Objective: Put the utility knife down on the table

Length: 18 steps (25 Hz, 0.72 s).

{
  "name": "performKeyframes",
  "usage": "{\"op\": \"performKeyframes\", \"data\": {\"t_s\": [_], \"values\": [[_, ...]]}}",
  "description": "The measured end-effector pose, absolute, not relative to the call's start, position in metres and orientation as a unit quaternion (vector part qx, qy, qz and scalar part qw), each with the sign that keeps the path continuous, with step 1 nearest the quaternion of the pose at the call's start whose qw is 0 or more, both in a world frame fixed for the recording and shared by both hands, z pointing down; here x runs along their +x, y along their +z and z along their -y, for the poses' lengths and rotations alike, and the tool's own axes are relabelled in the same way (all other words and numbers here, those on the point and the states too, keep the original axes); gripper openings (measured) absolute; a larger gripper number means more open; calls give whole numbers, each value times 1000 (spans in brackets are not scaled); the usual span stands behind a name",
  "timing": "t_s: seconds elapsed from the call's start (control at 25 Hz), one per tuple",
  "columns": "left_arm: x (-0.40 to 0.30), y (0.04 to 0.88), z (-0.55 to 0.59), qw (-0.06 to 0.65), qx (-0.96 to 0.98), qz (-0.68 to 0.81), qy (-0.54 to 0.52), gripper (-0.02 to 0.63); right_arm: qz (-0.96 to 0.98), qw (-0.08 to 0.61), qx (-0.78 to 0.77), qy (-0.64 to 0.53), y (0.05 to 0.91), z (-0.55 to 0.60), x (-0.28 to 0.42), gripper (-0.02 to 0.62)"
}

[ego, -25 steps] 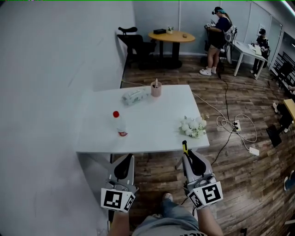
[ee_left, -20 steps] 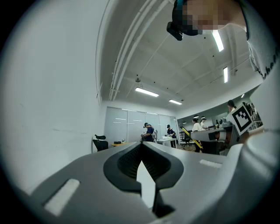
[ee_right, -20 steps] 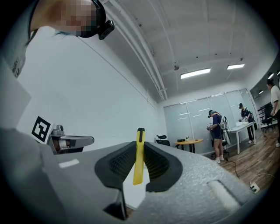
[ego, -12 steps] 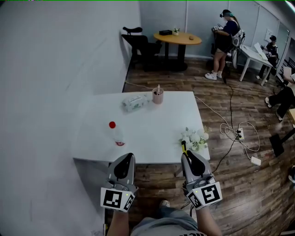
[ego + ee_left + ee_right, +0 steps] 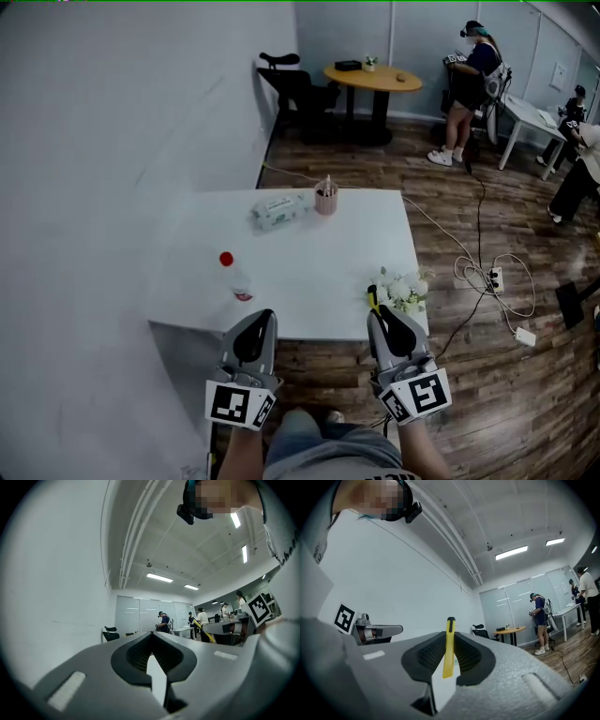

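Observation:
My right gripper [image 5: 377, 314] is shut on a yellow utility knife [image 5: 448, 648] with a black tip. In the head view the utility knife [image 5: 374, 298] pokes out past the jaws, over the near right edge of the white table [image 5: 309, 258]. The right gripper view shows the gripper [image 5: 450, 641] pointing level across the room, the knife upright between the pads. My left gripper [image 5: 259, 319] is held beside it at the table's near edge, jaws closed with nothing between them, as the left gripper view [image 5: 151, 646] also shows.
On the table stand a clear bottle with a red cap [image 5: 234, 277], a tissue pack [image 5: 279, 209], a pink cup [image 5: 325, 198] and white flowers [image 5: 401, 290]. Cables and a power strip [image 5: 495, 278] lie on the wooden floor to the right. People stand at the back [image 5: 472, 80].
The view has shifted forward, so the table sits a little closer and lower in the picture. Both grippers keep their pose, the right one still holding the knife.

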State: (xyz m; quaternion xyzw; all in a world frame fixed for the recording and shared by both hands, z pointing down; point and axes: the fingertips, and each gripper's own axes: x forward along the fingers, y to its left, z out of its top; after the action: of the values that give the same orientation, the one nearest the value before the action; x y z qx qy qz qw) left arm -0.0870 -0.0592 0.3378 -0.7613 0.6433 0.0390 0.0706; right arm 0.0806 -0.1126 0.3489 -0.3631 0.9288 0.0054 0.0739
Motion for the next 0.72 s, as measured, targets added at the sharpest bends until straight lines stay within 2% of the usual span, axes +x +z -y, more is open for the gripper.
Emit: {"op": "performKeyframes", "data": {"t_s": [0.72], "values": [[-103,332,121,64,-800,-595,36,17,-911,70,-405,-21,351,162,58,54]]}}
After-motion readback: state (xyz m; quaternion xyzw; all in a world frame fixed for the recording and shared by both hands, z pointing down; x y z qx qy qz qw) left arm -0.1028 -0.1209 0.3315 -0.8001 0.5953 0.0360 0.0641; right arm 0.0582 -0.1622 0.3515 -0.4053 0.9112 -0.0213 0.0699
